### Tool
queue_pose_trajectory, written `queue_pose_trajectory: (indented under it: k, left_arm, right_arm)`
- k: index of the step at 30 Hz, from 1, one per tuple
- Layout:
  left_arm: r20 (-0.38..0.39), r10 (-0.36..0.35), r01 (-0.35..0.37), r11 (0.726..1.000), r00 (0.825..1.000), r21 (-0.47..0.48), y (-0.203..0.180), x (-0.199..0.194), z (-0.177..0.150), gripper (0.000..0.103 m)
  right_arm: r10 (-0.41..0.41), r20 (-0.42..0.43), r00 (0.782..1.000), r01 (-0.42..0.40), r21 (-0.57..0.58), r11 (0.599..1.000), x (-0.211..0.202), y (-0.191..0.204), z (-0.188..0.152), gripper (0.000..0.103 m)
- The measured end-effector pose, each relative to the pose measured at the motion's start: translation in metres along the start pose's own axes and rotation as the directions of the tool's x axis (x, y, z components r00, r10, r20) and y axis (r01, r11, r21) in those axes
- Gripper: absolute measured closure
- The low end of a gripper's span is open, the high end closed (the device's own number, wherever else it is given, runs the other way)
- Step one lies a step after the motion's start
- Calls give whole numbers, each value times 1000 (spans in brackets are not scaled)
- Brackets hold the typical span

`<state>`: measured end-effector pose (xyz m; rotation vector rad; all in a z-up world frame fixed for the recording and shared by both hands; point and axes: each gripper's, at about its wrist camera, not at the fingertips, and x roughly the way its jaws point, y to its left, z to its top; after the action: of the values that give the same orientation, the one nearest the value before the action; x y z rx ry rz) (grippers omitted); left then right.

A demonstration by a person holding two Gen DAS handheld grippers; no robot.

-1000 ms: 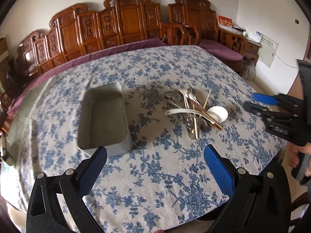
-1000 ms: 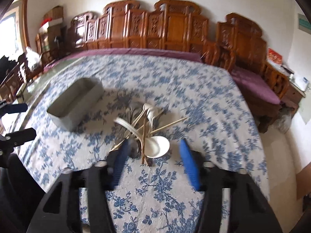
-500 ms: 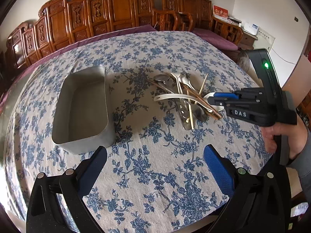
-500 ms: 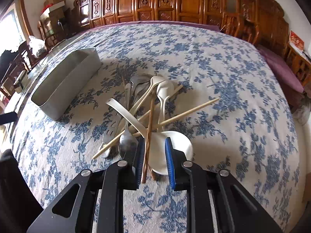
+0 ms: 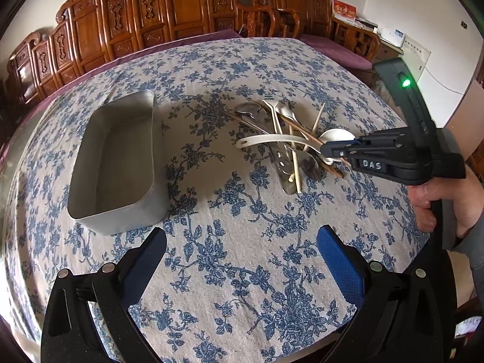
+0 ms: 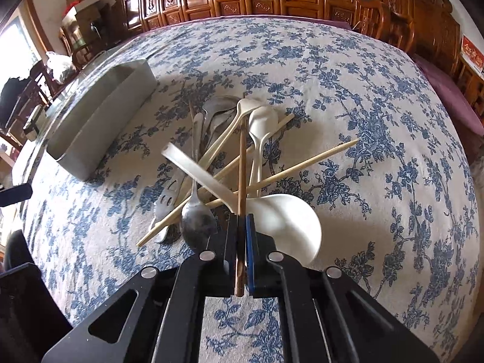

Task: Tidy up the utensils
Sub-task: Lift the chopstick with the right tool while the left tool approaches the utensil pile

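A heap of utensils [image 6: 211, 151] lies mid-table: metal spoons, white plastic spoons, pale chopsticks and a dark brown chopstick [image 6: 242, 163]. My right gripper [image 6: 241, 220] has its jaws closing tight, and the pads press on the near end of that brown chopstick, beside a big white spoon [image 6: 290, 217]. In the left wrist view the right gripper [image 5: 328, 151] meets the heap [image 5: 281, 139] from the right, with a hand on its grip. My left gripper [image 5: 242, 236] hovers open over bare cloth with nothing between its fingers. An empty metal tray [image 5: 157, 151] stands left of the heap.
The round table wears a blue-flowered cloth [image 5: 242, 272]. Carved wooden chairs [image 5: 181, 9] line the far side, with a purple-cushioned bench [image 6: 453, 96] at the right. The metal tray [image 6: 99, 127] sits near the table's left edge.
The right gripper came down onto the heap and its jaws went from wide to shut on the brown chopstick. The left gripper sank a little toward the table.
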<state>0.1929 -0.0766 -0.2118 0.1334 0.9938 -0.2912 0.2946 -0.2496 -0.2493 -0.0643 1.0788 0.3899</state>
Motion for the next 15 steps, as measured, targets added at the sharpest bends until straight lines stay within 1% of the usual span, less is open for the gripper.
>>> queue_pose_trajectory:
  k: [5, 8, 11, 15]
  left_arm:
    - [-11, -5, 5, 1000, 1000, 3, -4, 9, 4, 6]
    - [-15, -20, 21, 1000, 1000, 4, -10, 16, 9, 7]
    - [-14, -25, 25, 1000, 1000, 16, -19, 25, 18, 7]
    - [-16, -37, 37, 999, 999, -4, -25, 36, 27, 8]
  right_arm:
    - [10, 52, 999, -11, 9, 1000, -28, -5, -3, 97]
    - [10, 81, 997, -11, 17, 1000, -47, -9, -10, 97]
    - [-12, 107, 994, 10, 18, 1000, -62, -13, -15, 97]
    - [-11, 113, 994, 8, 31, 999, -69, -21, -22, 97]
